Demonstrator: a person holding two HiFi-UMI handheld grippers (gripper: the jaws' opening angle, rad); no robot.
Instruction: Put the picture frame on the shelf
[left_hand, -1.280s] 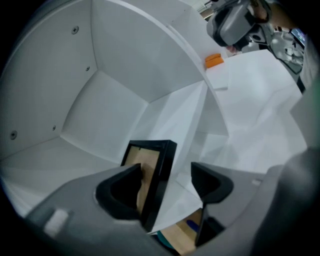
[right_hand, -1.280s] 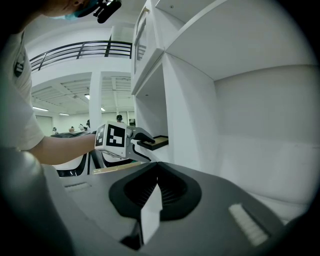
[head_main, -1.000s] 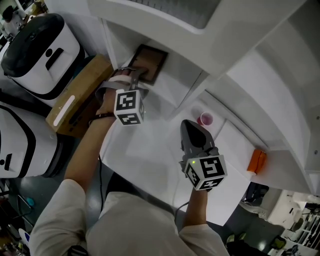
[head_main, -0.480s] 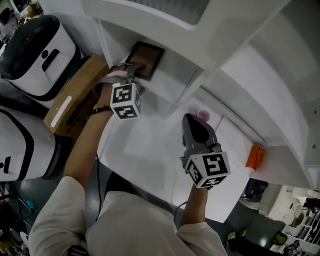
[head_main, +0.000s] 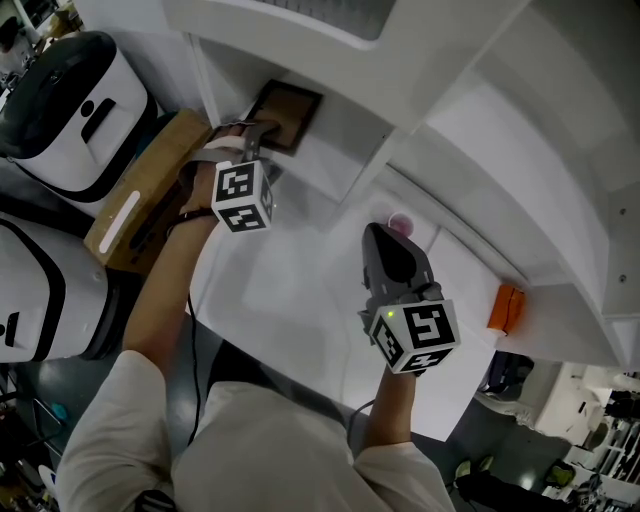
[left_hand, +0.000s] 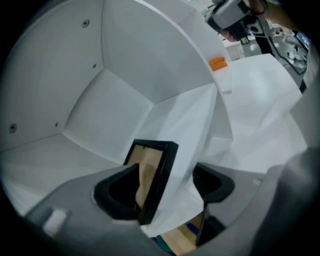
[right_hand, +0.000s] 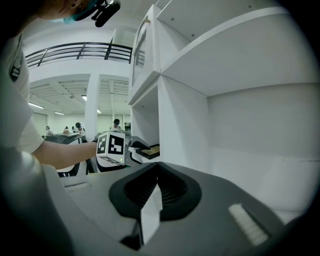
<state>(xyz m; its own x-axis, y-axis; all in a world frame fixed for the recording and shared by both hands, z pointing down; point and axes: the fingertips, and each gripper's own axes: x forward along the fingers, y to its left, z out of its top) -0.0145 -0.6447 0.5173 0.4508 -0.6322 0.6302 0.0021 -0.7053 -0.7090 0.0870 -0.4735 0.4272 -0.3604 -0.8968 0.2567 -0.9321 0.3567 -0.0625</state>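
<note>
The picture frame (left_hand: 152, 175) – dark rim, brown face – stands on edge on the floor of the white shelf (left_hand: 75, 150), in the leftmost compartment. My left gripper (left_hand: 165, 187) has its jaws spread wide around the frame: one jaw sits close beside the brown face, the other is well apart. My right gripper (right_hand: 152, 192) hangs in front of the next bay with its jaws pressed together – a pink cup (head_main: 400, 224) lies just beyond its tip, an orange object (head_main: 503, 308) farther right.
</note>
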